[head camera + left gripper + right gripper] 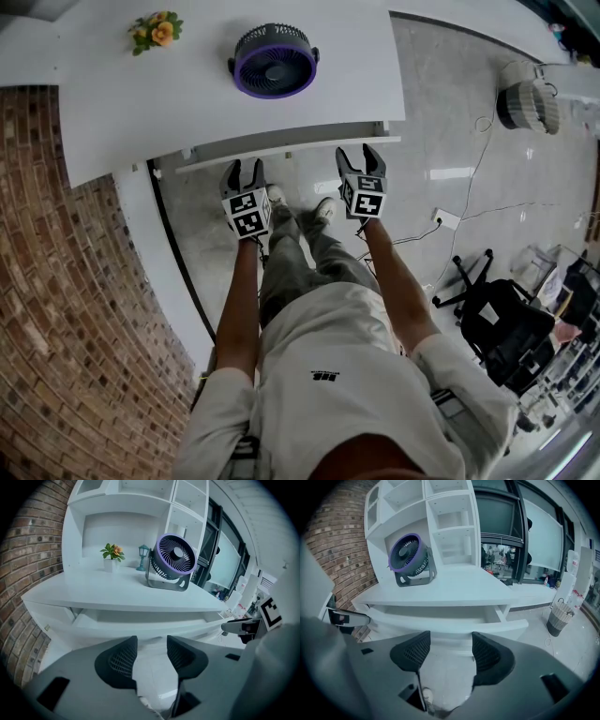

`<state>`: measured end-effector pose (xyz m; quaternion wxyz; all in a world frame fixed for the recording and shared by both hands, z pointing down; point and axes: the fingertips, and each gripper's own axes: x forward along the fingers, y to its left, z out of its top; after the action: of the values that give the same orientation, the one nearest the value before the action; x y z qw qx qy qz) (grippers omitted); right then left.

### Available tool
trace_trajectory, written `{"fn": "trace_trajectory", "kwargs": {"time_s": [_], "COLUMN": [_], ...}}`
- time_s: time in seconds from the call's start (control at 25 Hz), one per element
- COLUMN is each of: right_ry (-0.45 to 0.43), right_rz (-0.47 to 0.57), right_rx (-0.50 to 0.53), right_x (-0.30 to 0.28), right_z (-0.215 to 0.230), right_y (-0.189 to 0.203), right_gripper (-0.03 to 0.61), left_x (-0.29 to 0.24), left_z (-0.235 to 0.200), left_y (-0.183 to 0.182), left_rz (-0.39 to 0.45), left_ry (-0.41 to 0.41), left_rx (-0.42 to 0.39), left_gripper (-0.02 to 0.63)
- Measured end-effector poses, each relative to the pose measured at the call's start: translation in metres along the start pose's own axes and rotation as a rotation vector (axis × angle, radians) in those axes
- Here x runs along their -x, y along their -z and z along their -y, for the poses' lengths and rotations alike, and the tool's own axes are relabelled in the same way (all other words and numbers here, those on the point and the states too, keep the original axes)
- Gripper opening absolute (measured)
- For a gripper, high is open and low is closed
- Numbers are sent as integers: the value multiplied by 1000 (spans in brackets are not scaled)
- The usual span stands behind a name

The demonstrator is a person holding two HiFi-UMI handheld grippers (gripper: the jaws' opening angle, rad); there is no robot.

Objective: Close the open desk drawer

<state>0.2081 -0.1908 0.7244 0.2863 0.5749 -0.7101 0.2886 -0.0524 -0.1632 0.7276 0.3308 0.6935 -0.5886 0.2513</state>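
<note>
**Facing the open drawer with both grippers empty**

Left gripper (244, 170) and right gripper (358, 156) are held side by side in front of the drawer (291, 150), which stands pulled out from under the white surface (169, 112). In the head view their tips lie just short of the drawer's front edge. The left gripper is towards the middle of the front and the right gripper is nearer its right end.

In the left gripper view, the left gripper (151, 641) has its jaws parted to a moderate gap. Only the floor and the drawer (140, 620) beyond show between them. They hold nothing and touch nothing.

The right gripper (450, 638) is open about as wide in its own view. It is empty too, and the drawer (445, 619) lies a little ahead of its ribbed pads (416, 649).

A purple-rimmed fan (275, 61) stands on the surface behind the drawer. A small pot of flowers (155, 30) sits well to its left.
</note>
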Motion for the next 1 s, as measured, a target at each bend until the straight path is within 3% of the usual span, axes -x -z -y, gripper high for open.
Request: {"fn": "trace_trajectory", "kwargs": {"time_s": [1.0], "right_ry": [13], "right_rz": [12], "right_rx": [-1], "right_x": [-22], "right_z": [3], "right_y": [-24], "right_gripper": [276], "left_x": [-19], "left_z": [-5], "left_y": [-26], "left_rz": [13], "left_ry": [7], "left_rx": [4], "left_gripper": [212]}}
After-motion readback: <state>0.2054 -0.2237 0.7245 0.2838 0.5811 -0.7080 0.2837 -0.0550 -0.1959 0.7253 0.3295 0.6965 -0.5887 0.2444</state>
